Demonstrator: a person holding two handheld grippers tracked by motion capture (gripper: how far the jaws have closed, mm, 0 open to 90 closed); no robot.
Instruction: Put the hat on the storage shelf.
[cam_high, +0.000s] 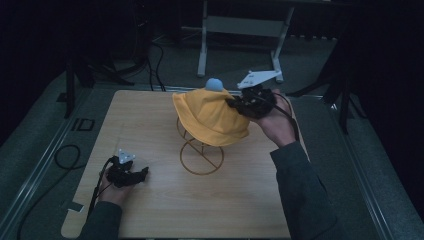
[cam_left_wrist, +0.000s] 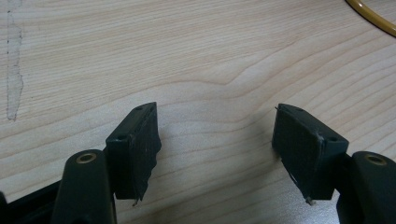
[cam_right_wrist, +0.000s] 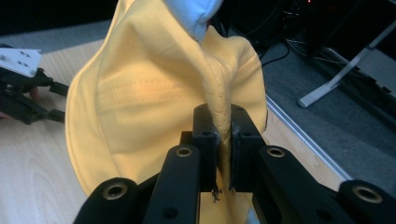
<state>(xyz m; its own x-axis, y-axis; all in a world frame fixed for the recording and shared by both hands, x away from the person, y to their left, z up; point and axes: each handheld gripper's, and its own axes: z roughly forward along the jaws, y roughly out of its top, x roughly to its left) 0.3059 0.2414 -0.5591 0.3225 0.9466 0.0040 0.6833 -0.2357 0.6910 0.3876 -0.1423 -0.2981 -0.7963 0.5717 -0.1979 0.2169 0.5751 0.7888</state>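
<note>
The right tool (cam_right_wrist: 224, 140) pinches a fold of the yellow hat (cam_high: 210, 115) draped on a wire stand (cam_high: 201, 156) mid-desk. The left tool (cam_left_wrist: 217, 144) rests wide open, empty, on the desk (cam_high: 150, 115). Lifting straight up should clear the stand best.

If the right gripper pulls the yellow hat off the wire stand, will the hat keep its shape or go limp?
Probably limp: the yellow hat is soft cloth, and a fold of it is pinched thin between the right gripper's jaws. It looks light, since one pinch gathers it. The thin wire stand under it may tip or slide if the brim catches.
</note>
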